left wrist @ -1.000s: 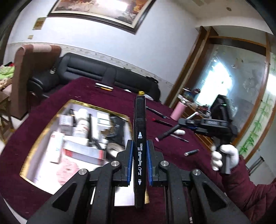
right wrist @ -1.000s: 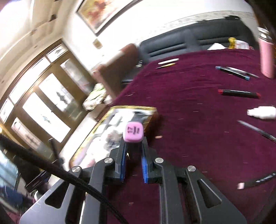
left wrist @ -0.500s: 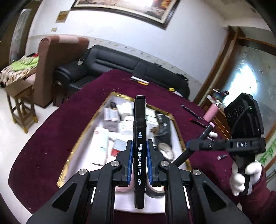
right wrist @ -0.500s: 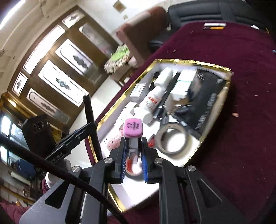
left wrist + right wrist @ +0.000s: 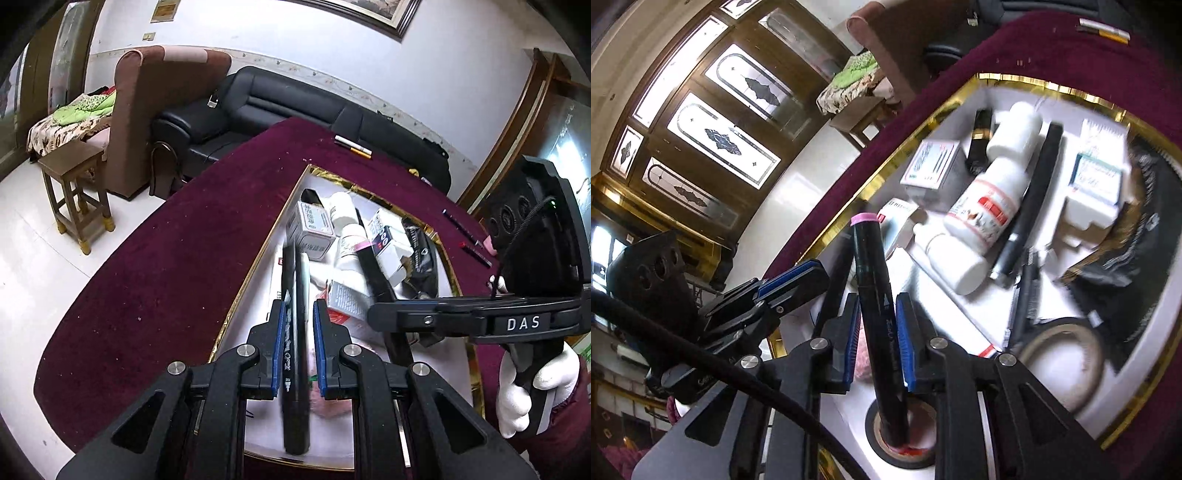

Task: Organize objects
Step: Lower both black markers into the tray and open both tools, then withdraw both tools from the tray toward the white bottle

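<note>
While the left hand-held gripper [image 5: 298,343] hangs over the near end of the gold-rimmed tray [image 5: 258,254], a black marker [image 5: 293,332] lies lengthwise between its blue pads [image 5: 277,347]. The pads stand a little apart from the barrel on both sides, so the jaws look slackened; I cannot tell whether either pad is touching the marker. Its far tip points ahead toward a small white box [image 5: 313,232], and its near end reaches back below the fingers, over the white floor of the tray.

Just to the right, the right hand-held gripper [image 5: 875,332] has a second black marker with a pink cap [image 5: 877,314] between its own pads [image 5: 903,339]. This one sits tilted, pink end up and ahead, lower end down inside a roll of black tape [image 5: 905,450] lying in the tray beneath the fingers. There is a narrow gap at the left pad, and the right pad looks close against the barrel; whether it is truly gripped I cannot tell.

Ahead of both grippers the tray carries a white bottle with a red label [image 5: 993,192], a smaller white bottle [image 5: 951,258], a long black pen [image 5: 1030,206] and a black pouch [image 5: 1137,236]. Under it all is the bench [image 5: 166,266] in its maroon cloth, and a white-gloved hand [image 5: 524,391] grips the right tool's handle.
</note>
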{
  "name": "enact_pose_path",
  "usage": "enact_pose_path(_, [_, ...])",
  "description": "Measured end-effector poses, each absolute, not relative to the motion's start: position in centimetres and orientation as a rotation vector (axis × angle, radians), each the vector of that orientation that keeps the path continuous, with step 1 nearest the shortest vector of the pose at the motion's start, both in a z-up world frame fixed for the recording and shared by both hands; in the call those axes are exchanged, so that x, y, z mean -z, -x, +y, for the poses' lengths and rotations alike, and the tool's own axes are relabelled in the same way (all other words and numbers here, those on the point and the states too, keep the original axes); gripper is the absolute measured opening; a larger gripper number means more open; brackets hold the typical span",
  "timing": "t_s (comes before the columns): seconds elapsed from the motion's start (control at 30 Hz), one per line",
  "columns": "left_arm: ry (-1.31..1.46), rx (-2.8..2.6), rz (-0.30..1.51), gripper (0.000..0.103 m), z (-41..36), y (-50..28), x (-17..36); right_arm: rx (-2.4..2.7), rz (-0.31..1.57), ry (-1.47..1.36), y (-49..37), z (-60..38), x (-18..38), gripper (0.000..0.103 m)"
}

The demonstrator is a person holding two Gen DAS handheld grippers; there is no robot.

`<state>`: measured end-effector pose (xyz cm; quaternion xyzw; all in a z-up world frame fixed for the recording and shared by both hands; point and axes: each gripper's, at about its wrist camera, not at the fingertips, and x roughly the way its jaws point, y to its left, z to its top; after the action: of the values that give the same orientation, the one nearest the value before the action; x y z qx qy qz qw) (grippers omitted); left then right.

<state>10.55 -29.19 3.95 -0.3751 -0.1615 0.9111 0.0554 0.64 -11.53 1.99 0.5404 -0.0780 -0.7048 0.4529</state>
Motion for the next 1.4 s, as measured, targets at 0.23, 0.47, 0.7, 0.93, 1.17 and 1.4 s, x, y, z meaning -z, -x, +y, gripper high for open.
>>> enact_pose_path(0.23, [1.106, -2.783, -0.555, 0.038, -29.5, -11.3, -4.4, 1.735, -0.193, -1.336, -1.3, -11.1, -2.3, 0.027])
enact_pose_path(0.47, [0.991, -2.800, -0.601, 0.057, -29.8, -12.9, -6.0, 1.785, -0.295, -1.288, -1.8, -7.3, -3.4, 0.034])
enact_pose_path(0.7, [0.953, -2.750, -0.684, 0.057, -28.9, -13.9, -6.8, 1.863, -0.422, -1.244, -3.1, -0.9, -4.2, 0.039])
enact_pose_path(0.93, [0.909, -2.632, -0.638, 0.062, -24.9, -14.3, -8.6, 2.008, -0.557, -1.263, -4.0, 8.7, -2.8, 0.040])
enact_pose_path(1.17, [0.948, -2.410, -0.424, 0.062, -15.3, -12.6, -9.7, 2.215, -0.728, -1.273, -4.5, 21.5, -2.3, 0.040])
enact_pose_path(1.4, [1.049, -2.247, -0.263, 0.062, -6.0, -10.0, -7.7, 2.543, -0.771, -1.260, -2.2, 32.1, -4.0, 0.043])
